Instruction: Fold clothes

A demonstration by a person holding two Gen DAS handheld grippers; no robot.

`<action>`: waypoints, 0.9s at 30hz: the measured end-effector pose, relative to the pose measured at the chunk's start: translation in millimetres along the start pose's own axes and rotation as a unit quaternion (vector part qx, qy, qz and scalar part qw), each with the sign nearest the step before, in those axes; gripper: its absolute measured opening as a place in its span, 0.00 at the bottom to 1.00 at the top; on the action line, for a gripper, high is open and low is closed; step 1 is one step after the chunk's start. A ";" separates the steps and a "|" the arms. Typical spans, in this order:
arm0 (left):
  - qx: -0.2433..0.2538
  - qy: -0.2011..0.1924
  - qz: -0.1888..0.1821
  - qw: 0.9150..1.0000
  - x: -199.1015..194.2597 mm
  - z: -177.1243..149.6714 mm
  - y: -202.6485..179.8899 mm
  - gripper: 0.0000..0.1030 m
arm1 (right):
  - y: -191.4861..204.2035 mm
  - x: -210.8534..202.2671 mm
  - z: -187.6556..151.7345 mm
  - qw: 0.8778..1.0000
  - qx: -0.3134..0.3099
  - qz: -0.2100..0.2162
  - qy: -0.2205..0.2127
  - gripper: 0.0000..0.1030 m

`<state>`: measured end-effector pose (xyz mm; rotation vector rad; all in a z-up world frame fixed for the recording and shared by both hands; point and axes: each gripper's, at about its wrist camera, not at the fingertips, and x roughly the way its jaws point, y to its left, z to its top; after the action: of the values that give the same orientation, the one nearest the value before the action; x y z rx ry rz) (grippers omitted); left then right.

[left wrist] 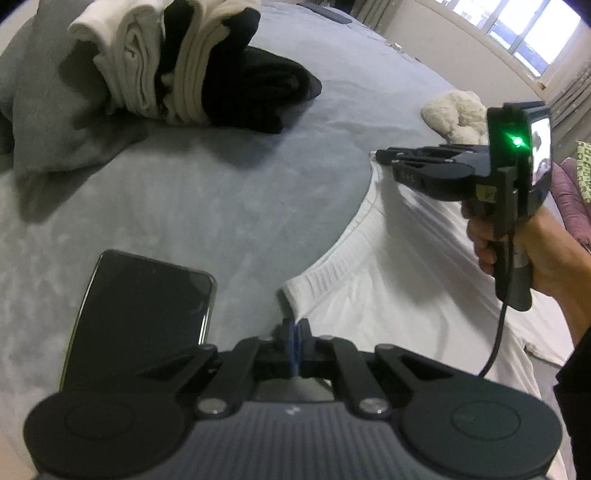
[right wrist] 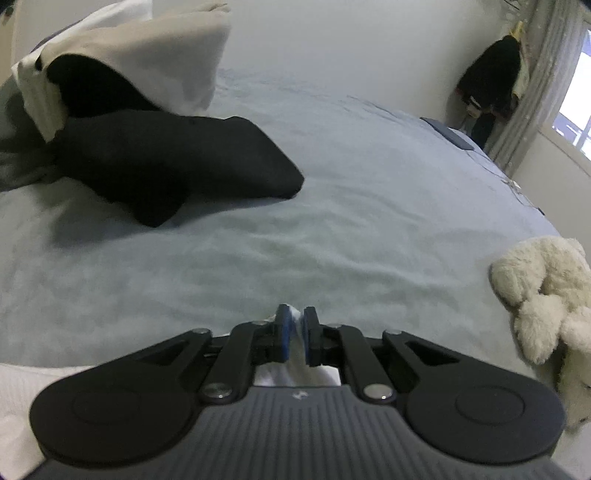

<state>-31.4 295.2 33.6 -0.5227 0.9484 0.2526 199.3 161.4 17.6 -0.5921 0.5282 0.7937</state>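
Both tongs pinching white top (left wrist: 399, 280) — bed

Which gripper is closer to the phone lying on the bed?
Left. The left gripper sits right beside the phone, shut on the white garment's ribbed corner. The right gripper holds the garment's far edge, well across from the phone.

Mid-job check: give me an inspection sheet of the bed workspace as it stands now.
Surface: grey-blue bedcover, rumpled.
Job's things: white garment spread flat; folded stack of cream and black clothes leaning on a grey pillow.
Clutter: phone face up; plush toy.
Tongs: left tongs shut at the garment's ribbed edge; right tongs shut on white fabric.
Cables: black lead hanging from right handle.
Surroundings: window, curtain, dark clothing hanging.
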 end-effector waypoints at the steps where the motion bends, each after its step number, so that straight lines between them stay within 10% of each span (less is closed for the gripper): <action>1: -0.006 0.003 -0.002 1.000 1.1 1.3 1.8 0.05 | -0.6 -4.6 1.6 1.000 0.004 -0.002 -0.003 0.18; 7: -0.031 0.008 -0.015 0.999 -8.9 8.1 9.2 0.22 | -27.1 -72.2 -0.3 0.989 0.117 -0.009 -0.086 0.39; 18: -0.022 -0.041 -0.005 0.999 -13.5 23.7 -1.9 0.27 | -42.2 -223.3 -121.5 0.968 0.224 -0.103 -0.042 0.40; 27: 0.118 -0.099 -0.014 0.988 13.7 46.9 -73.0 0.34 | 1.0 -290.0 -219.2 0.934 0.335 -0.124 -0.005 0.33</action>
<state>40.6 257.8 67.3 -0.2867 0.7641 0.1605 -19.6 -127.6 44.5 -0.0164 0.6573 0.3356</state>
